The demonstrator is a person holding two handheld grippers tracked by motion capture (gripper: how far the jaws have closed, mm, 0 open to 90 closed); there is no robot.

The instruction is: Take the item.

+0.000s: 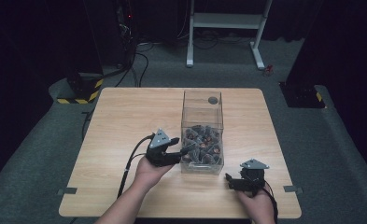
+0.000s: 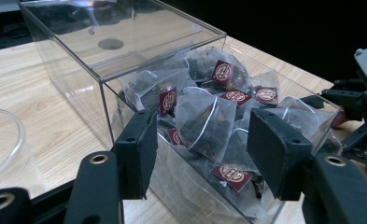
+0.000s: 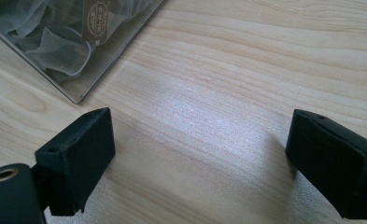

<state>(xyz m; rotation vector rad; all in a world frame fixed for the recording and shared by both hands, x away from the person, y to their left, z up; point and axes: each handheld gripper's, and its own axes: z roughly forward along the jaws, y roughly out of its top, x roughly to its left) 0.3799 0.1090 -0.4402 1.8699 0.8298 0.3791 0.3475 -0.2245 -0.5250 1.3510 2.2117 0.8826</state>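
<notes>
The left hand-held gripper (image 1: 180, 148) hovers spread at the clear box (image 1: 202, 133) of tea bags (image 2: 204, 123), none picked yet. The right hand-held gripper (image 1: 231, 180) rests spread and empty on the desk (image 1: 125, 121).

**Clear box of tea bags sits mid-table**

A clear plastic box (image 1: 202, 132) stands upright on the wooden table, just right of centre, open at the top. Its near half is heaped with pyramid tea bags (image 2: 204, 123) of translucent mesh, filled with dark leaves, each carrying a small dark red tag with a gold emblem.
</notes>
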